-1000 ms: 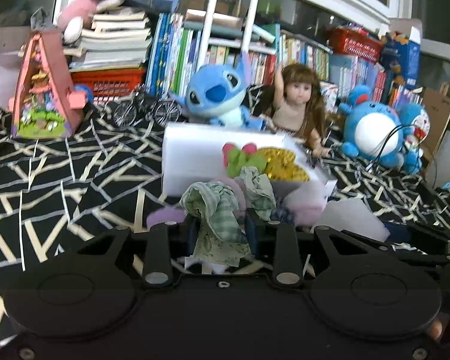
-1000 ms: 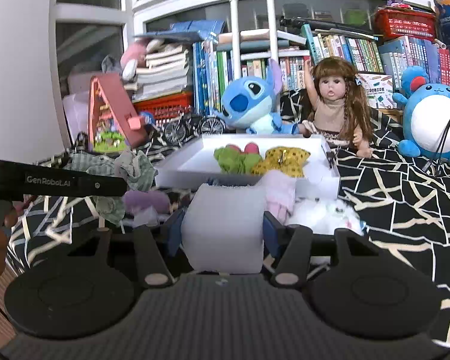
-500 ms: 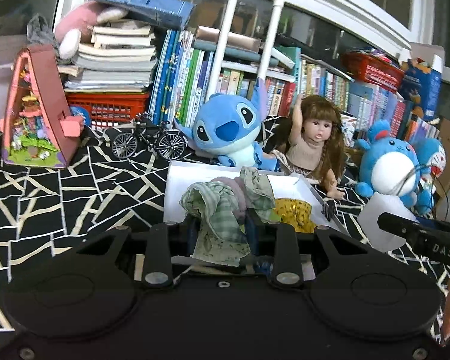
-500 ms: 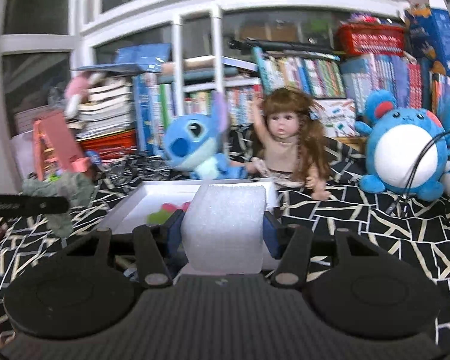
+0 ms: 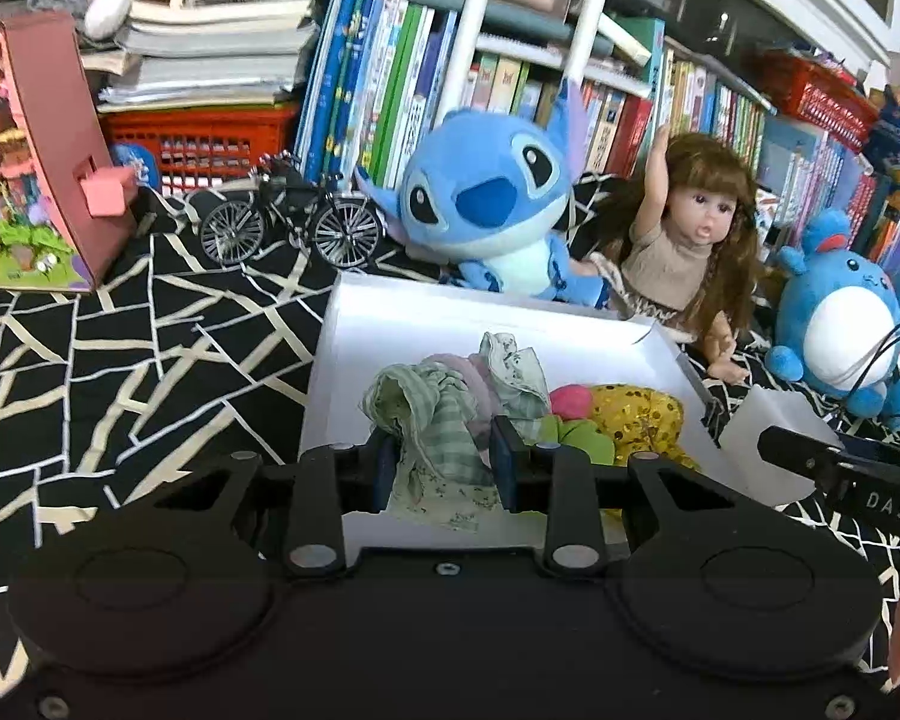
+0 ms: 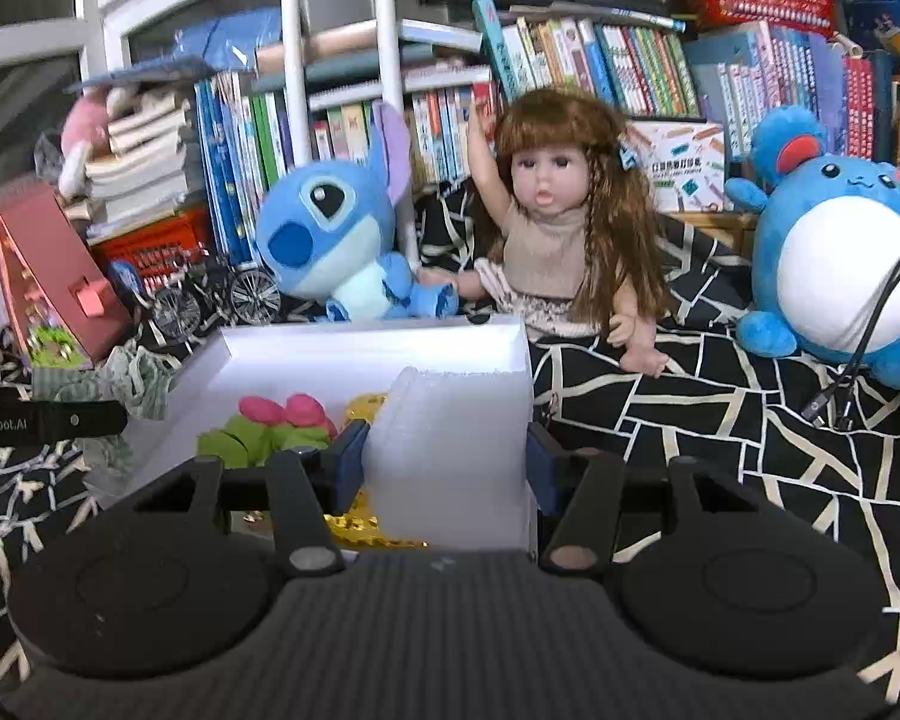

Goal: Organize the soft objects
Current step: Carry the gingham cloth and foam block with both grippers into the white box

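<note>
— Green checked cloth (image 5: 435, 420), bunched up with a floral scrap and something pale purple: where is it held?

— Clamped between the fingers of the left gripper (image 5: 441, 459), over the near left part of the white tray (image 5: 390, 324). The loose end hangs down below the pads.

— And inside the tray?

— Just right of the cloth lie a green and pink plush piece (image 5: 570, 420) and a gold sequined piece (image 5: 639, 414), touching each other.

— What does the other side carry?

— The right gripper (image 6: 447, 459) is closed on a white foam block (image 6: 456, 450) — the block stands upright between the pads, at the tray's near right corner, hiding part of the gold sequins. From the left wrist view the same block shows beside the tray's right wall.

— What lies around the tray?

— A black cover with pale lines (image 5: 120, 360) under everything. Behind, from the left: a pink toy house (image 5: 30, 168), a small model bicycle (image 5: 291, 222), a blue Stitch plush (image 5: 486, 204) touching the tray's far edge, a long-haired doll (image 5: 690, 234) with one arm raised, then a round blue plush (image 6: 840, 246). Bookshelves (image 6: 600, 72) fill the back.
</note>
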`<state>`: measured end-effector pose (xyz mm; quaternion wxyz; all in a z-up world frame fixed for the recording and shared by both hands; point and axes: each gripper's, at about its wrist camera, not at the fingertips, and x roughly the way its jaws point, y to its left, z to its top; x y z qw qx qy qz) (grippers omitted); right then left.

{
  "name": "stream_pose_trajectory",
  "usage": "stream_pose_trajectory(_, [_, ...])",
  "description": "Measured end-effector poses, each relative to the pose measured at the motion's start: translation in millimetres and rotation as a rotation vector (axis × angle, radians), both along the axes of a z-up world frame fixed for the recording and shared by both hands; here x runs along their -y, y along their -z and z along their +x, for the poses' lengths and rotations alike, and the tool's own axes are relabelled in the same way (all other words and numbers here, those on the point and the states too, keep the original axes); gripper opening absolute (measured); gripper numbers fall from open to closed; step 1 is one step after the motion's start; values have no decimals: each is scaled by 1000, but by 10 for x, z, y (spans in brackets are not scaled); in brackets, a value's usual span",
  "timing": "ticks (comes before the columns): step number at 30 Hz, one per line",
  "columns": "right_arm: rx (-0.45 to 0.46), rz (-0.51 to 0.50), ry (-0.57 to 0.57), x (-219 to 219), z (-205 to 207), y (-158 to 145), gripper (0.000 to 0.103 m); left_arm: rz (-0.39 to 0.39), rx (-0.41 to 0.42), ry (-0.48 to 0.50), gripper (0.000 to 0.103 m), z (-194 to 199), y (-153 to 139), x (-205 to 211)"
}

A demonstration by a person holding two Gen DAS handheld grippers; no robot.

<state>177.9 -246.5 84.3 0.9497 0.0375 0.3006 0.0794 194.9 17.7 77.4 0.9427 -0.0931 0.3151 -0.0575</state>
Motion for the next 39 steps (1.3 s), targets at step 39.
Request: stream_pose_trajectory(39, [-79,5,-18,-150,354,388,59,17,-105,0,33,402,476,131])
